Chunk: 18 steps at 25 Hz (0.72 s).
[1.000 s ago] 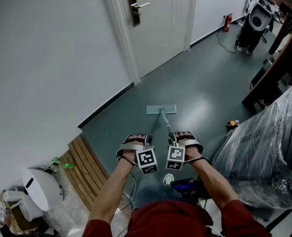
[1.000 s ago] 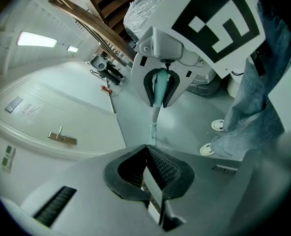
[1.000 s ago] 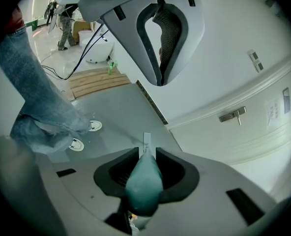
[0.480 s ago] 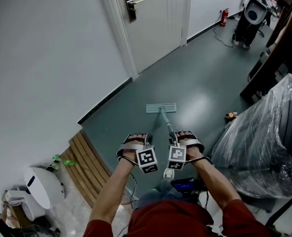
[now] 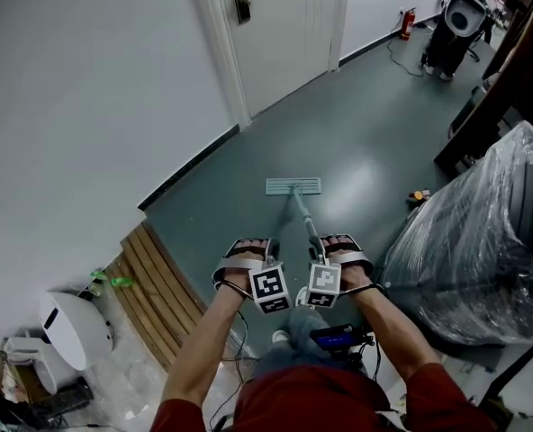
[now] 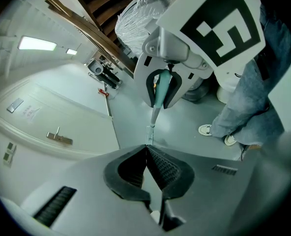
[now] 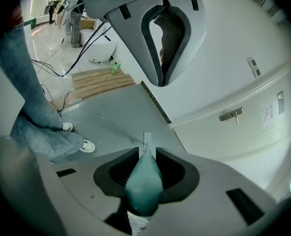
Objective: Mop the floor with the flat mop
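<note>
Your right tongs [image 7: 146, 154] clamp the mop handle [image 7: 144, 181], likely for steering; left tongs [image 6: 145, 149] are pinched tip-to-tip; mop head [image 5: 293, 185] lies flat at twelve o'clock.

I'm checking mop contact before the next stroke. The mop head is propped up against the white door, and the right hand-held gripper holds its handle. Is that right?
Not quite. The head view shows the mop head lying flat on the green floor, apart from the white door, not propped against it. The handle is indeed clamped in the right hand-held gripper.
</note>
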{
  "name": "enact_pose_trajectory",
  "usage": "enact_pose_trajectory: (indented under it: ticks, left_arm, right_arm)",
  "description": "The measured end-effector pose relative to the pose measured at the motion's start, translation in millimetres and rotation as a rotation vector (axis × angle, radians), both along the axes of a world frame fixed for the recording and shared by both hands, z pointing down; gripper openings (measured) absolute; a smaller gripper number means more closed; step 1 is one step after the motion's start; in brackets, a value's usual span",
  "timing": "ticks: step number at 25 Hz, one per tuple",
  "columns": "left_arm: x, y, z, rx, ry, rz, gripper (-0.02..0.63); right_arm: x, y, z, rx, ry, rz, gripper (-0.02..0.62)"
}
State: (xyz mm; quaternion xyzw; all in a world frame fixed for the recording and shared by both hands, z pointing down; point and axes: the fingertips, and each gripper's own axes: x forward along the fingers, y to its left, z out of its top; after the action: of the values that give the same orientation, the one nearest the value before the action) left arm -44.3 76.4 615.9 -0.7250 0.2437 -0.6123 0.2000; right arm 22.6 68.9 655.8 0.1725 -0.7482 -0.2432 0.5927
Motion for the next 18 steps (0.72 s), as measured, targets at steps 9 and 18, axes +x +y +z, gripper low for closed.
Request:
enact_pose_trajectory:
  ticks: [9, 18]
  left_arm:
    - [-11, 38, -13, 0.029, 0.005, -0.011, 0.017]
    - [-17, 110, -5, 0.009, 0.026, -0.009, 0.017]
  right_arm:
    - [-4, 40, -5, -0.009, -0.001, 0.016, 0.118]
    - [-13, 110, -14, -0.018, -0.021, 0.017, 0.118]
